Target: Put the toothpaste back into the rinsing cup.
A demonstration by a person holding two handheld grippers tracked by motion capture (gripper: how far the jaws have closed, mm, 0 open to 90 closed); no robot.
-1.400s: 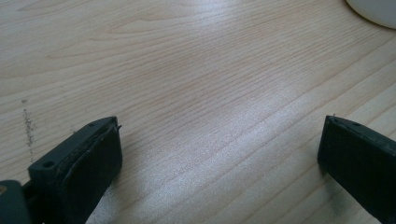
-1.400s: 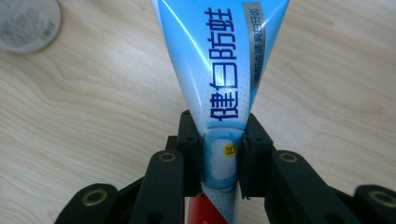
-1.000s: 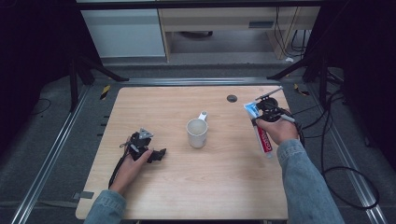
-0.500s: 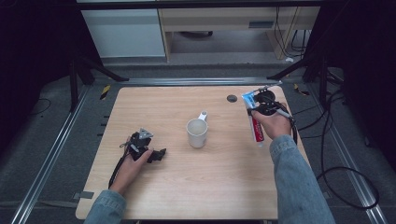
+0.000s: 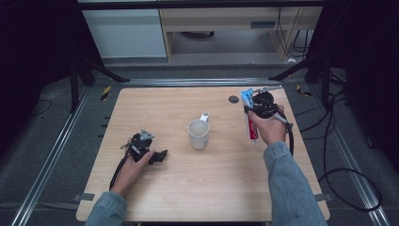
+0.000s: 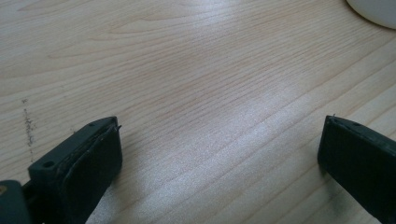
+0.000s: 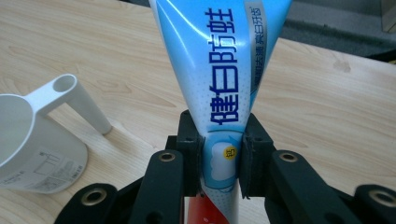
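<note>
A: Toothpaste tube (image 7: 219, 70) clamped in right gripper (image 7: 223, 161) jaws, low on its body, held above right side of tabletop (image 5: 155, 101).

B: Risk?

A: Soft tube; may twist or slide out during carry, knocking white mug (image 5: 199, 133). Left gripper (image 6: 219, 154) jaws wide, empty, resting on tabletop.

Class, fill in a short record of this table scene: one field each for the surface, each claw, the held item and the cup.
surface: wooden table
left claw: open, resting low over bare wood
right claw: shut on toothpaste tube
toothpaste tube: blue and white, red at one end, lifted off the table
cup: white mug, upright, mid-table, handle pointing away from the person
</note>
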